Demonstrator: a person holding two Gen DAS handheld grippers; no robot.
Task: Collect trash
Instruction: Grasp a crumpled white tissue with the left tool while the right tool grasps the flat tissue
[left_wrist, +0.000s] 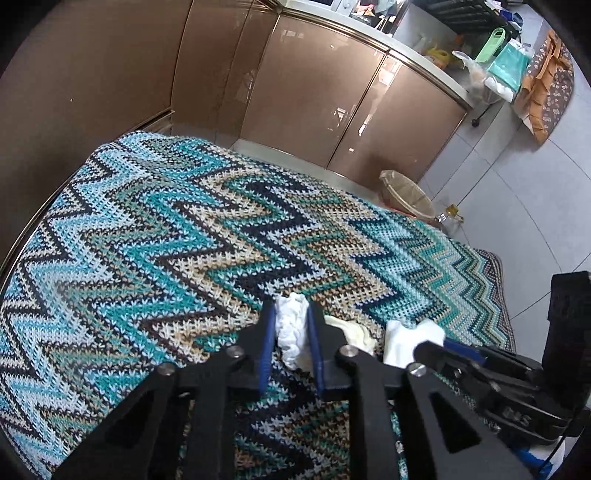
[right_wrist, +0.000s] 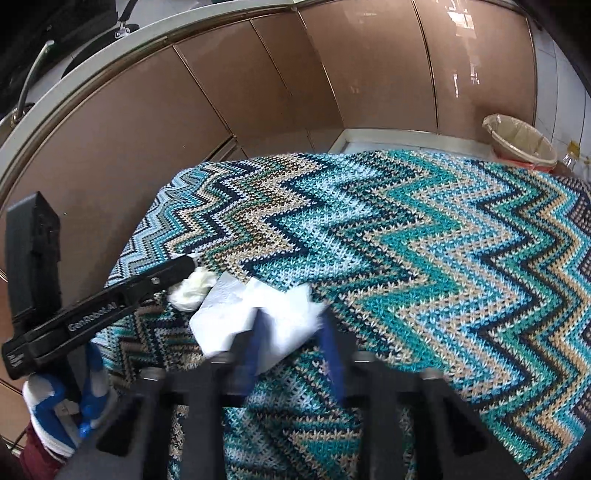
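My left gripper is shut on a crumpled white tissue wad just above the zigzag-knit cloth. A cream-tinted wad lies right beside it on the cloth. My right gripper has its blue pads on both sides of a larger white tissue and pinches it at the cloth; it shows in the left wrist view on that tissue. In the right wrist view the left gripper sits at the cream and white wads.
A bin with a clear liner stands on the floor beyond the cloth's far edge, also in the right wrist view. Brown glossy cabinets run behind. Bags and clutter sit at the far right on the tiled floor.
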